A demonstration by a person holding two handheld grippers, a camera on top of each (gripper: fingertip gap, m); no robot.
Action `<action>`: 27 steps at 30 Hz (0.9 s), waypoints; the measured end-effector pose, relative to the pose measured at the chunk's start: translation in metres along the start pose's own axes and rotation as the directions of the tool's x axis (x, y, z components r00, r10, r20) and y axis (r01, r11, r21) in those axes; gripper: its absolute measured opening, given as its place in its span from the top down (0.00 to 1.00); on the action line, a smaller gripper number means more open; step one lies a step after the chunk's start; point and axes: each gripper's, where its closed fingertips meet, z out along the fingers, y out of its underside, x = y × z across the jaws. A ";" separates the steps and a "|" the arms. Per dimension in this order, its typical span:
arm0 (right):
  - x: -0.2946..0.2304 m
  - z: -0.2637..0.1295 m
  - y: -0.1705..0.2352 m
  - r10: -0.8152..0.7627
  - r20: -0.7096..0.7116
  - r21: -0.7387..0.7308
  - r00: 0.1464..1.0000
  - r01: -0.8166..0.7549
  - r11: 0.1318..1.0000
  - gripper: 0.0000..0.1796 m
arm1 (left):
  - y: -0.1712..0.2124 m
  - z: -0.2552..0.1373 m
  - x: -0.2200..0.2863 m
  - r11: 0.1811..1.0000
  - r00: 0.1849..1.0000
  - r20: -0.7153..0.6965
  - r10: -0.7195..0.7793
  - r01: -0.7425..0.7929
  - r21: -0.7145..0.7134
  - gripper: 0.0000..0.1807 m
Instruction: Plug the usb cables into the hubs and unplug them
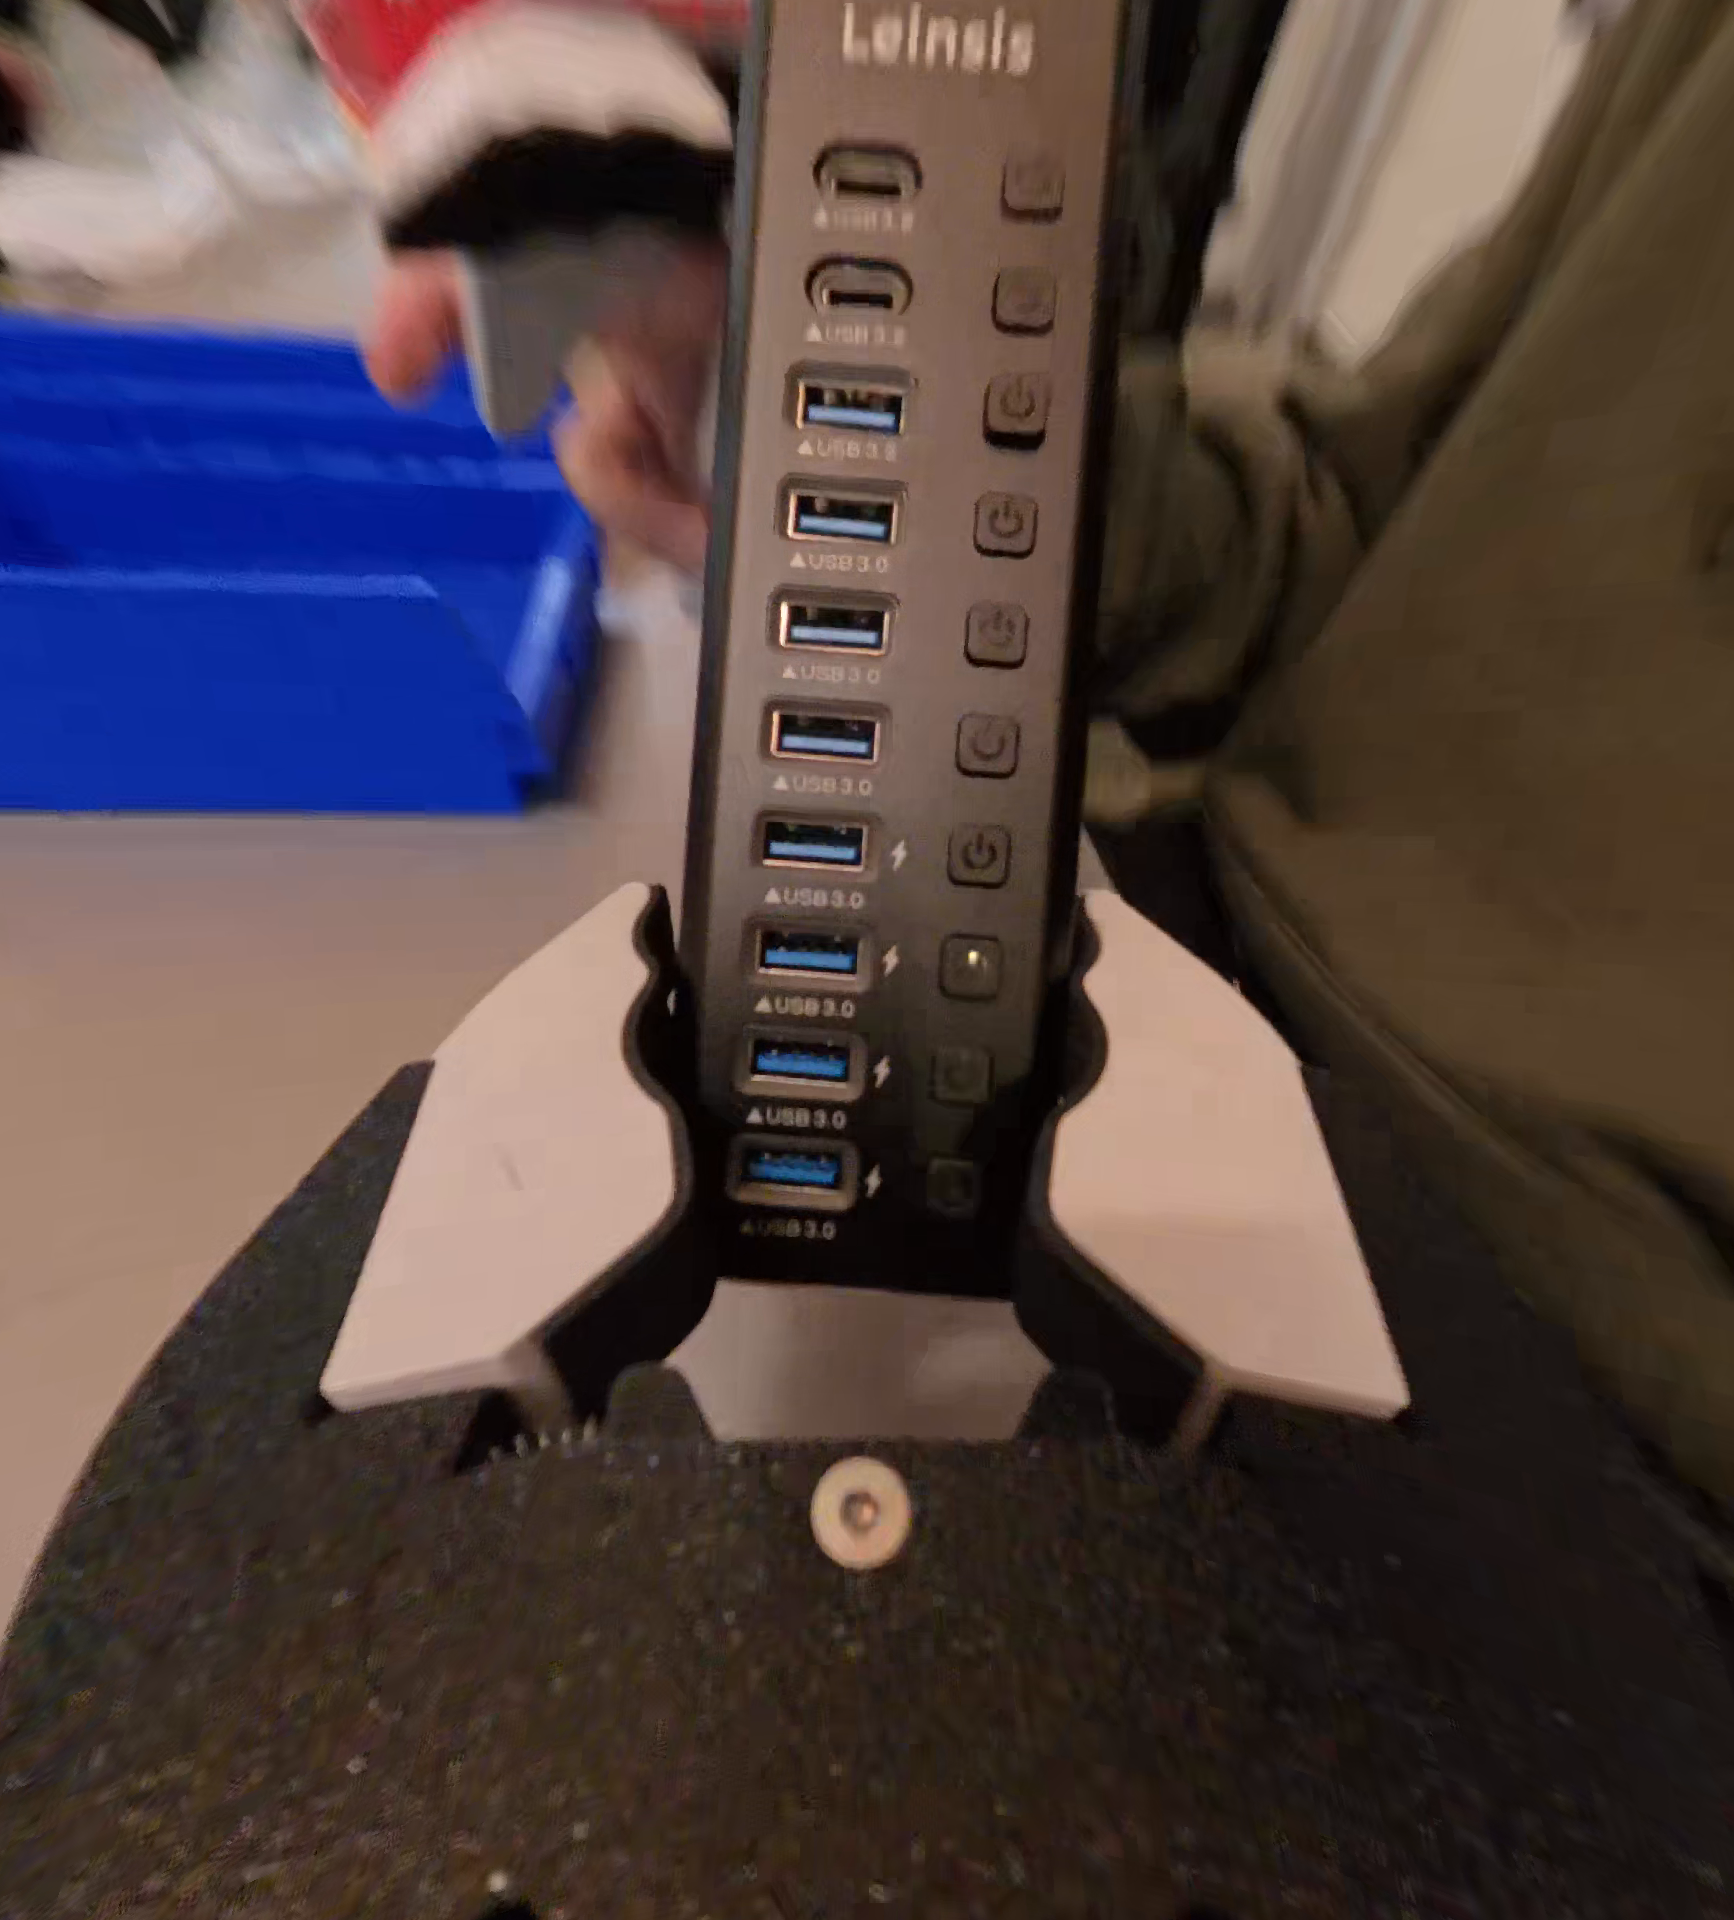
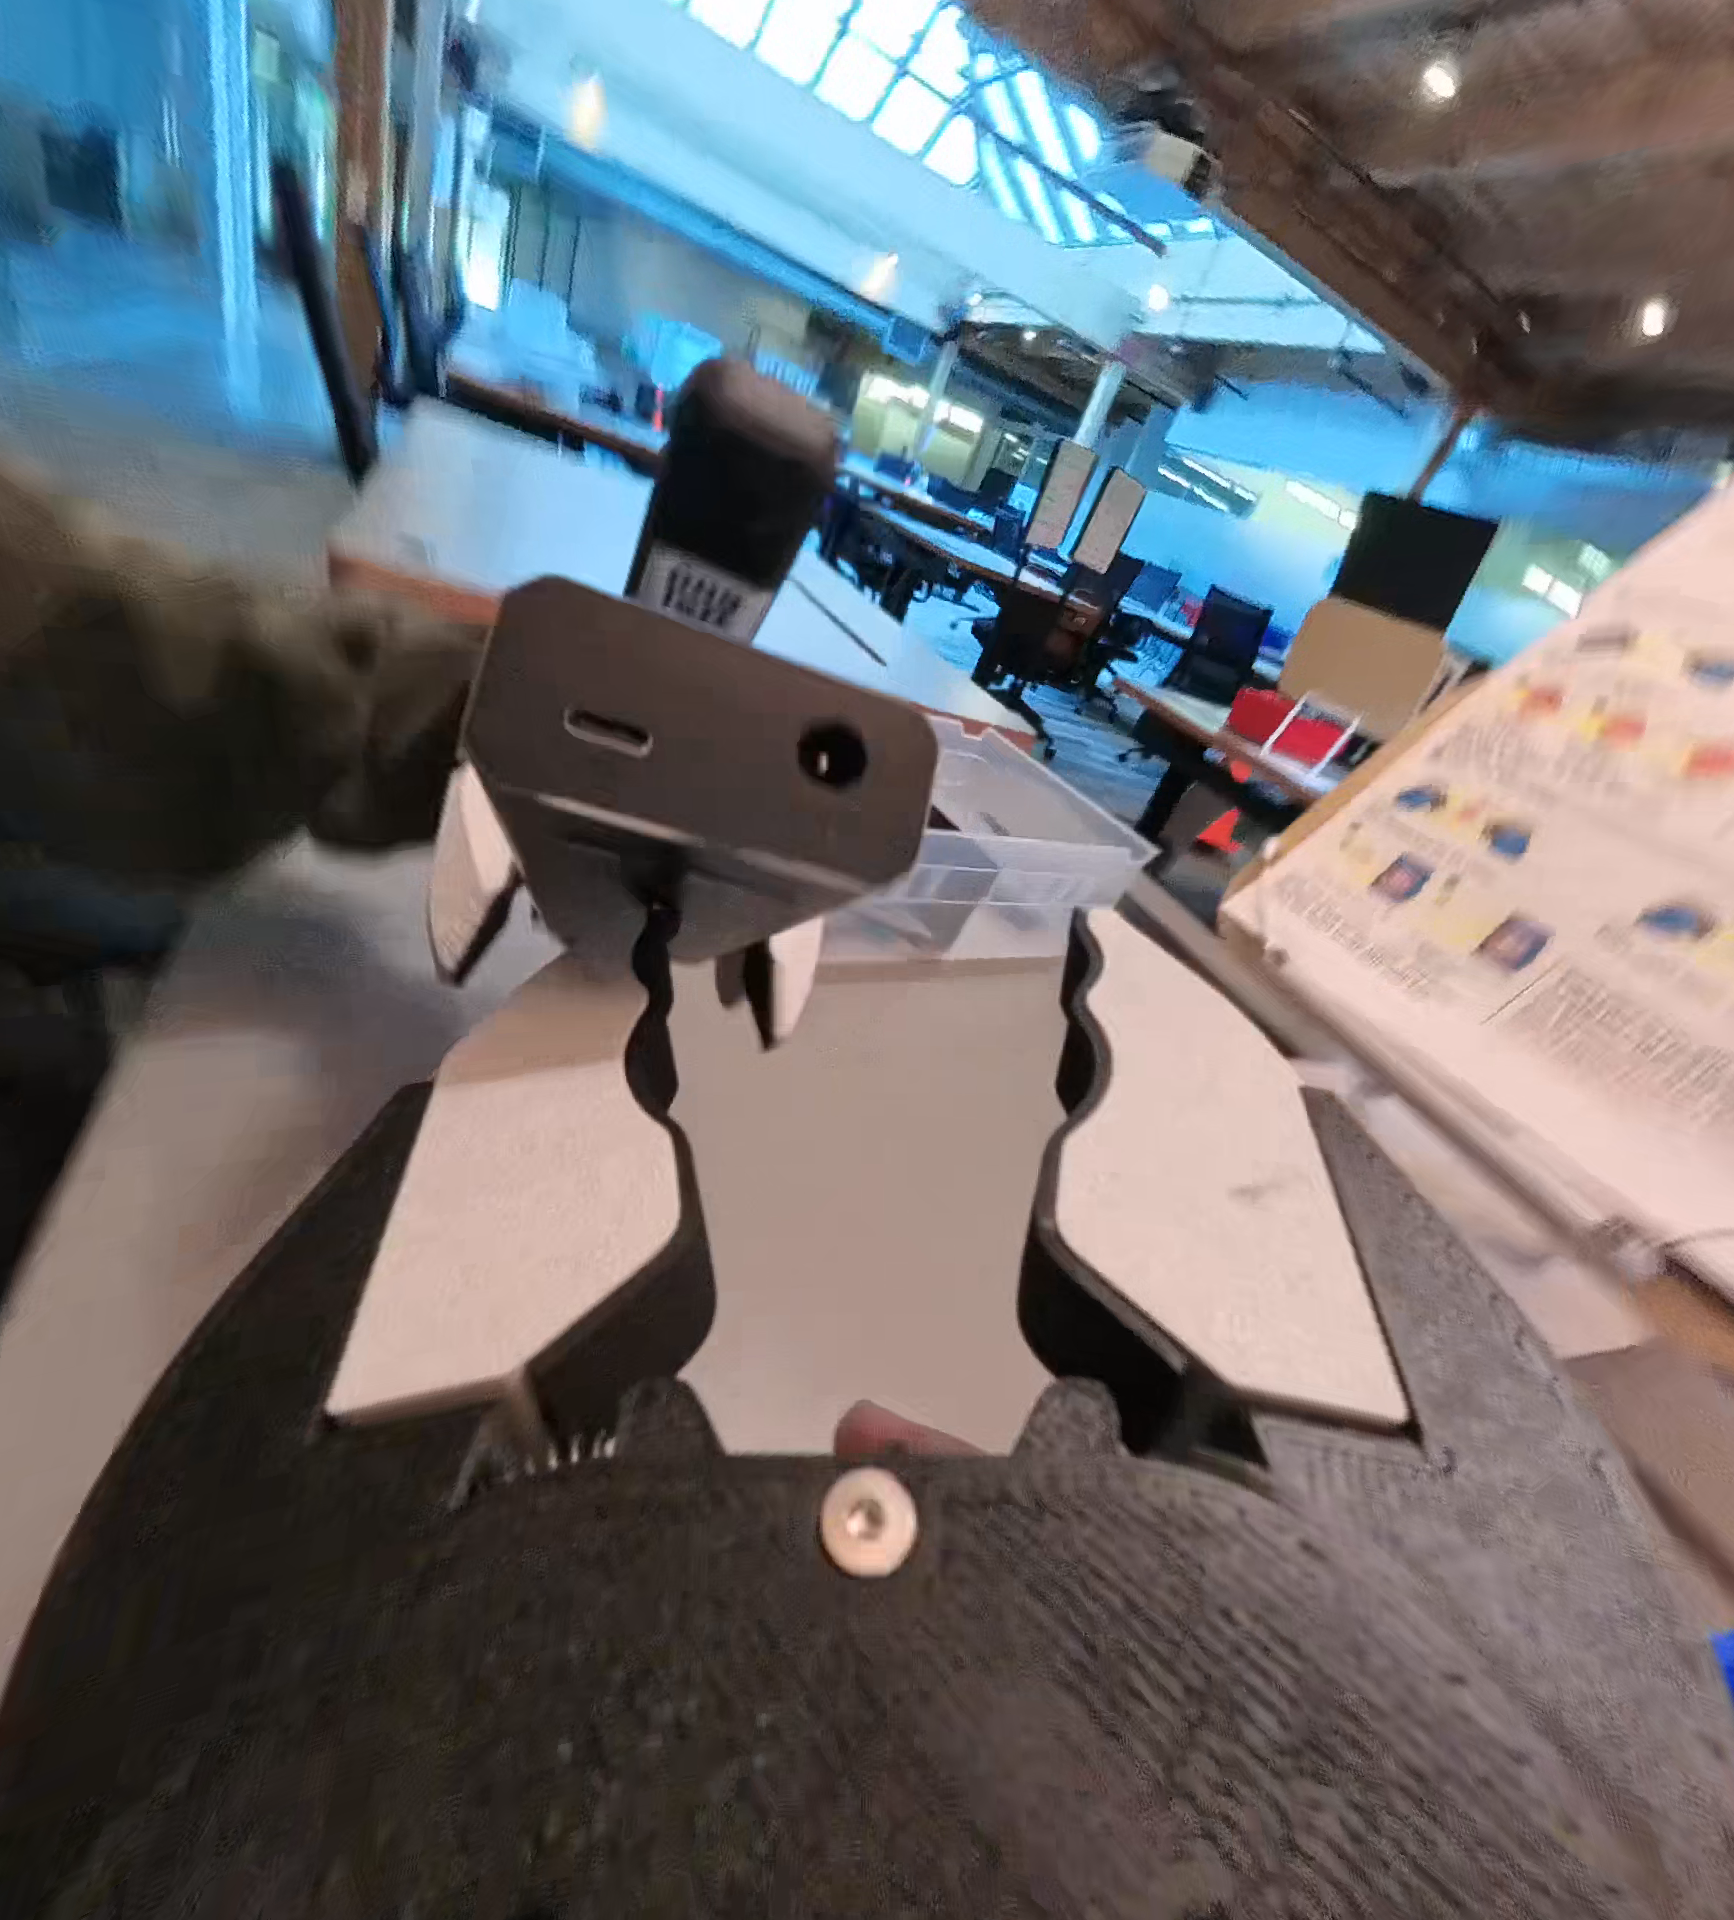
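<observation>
A long black USB hub [image 1: 894, 623] with a column of blue ports and round buttons stands upright between the fingers of my left gripper [image 1: 873, 914], which is shut on its lower end. No cable is plugged into the visible ports. In the right wrist view the hub's end face [image 2: 697, 748] shows an oval port and a round socket, with the left gripper's white fingers [image 2: 468, 894] clamped on it. My right gripper [image 2: 868, 935] is open and empty, just below and in front of the hub. It also shows blurred behind the hub in the left wrist view [image 1: 530, 332]. No USB cable is in view.
Blue bins [image 1: 219, 623] sit on the grey table [image 1: 167, 1039] to the left. An olive sleeve [image 1: 1517, 727] fills the right side. A clear plastic box [image 2: 1029, 852] lies behind the hub. A printed sheet on a board [image 2: 1569, 883] leans at the right.
</observation>
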 end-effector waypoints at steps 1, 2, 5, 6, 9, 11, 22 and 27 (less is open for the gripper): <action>0.004 0.002 -0.001 0.105 0.001 0.033 0.994 -0.105 0.994 0.60 | -0.010 -0.001 -0.004 0.993 0.999 0.021 -0.025 0.022 0.114 0.61; 0.003 0.003 -0.005 0.197 0.037 0.080 0.980 -0.199 0.977 0.54 | -0.018 -0.001 -0.006 0.975 0.998 0.035 -0.044 0.035 0.218 0.61; -0.007 0.008 -0.020 0.347 0.165 0.211 0.923 -0.377 0.902 0.48 | -0.028 0.004 -0.016 0.931 0.992 0.110 -0.063 0.019 0.364 0.61; -0.009 0.010 -0.024 0.363 0.183 0.243 0.914 -0.400 0.884 0.50 | -0.030 0.006 -0.019 0.921 0.990 0.119 -0.071 0.019 0.388 0.61; -0.004 0.018 -0.016 0.373 0.110 0.258 0.921 -0.389 0.884 0.50 | -0.031 0.015 -0.021 0.908 0.990 0.104 -0.095 0.044 0.416 0.61; -0.003 0.020 -0.013 0.338 0.072 0.265 0.938 -0.345 0.900 0.52 | -0.026 0.025 -0.020 0.923 0.991 0.106 -0.086 0.039 0.382 0.61; -0.011 0.019 0.019 0.171 0.068 -0.060 0.983 -0.167 0.984 0.59 | -0.014 0.019 -0.025 0.996 0.949 0.311 0.048 -0.069 0.056 0.53; -0.018 0.024 0.033 0.095 0.087 -0.129 0.992 -0.084 0.988 0.59 | -0.073 0.003 -0.014 0.985 0.901 0.411 0.136 -0.166 0.039 0.60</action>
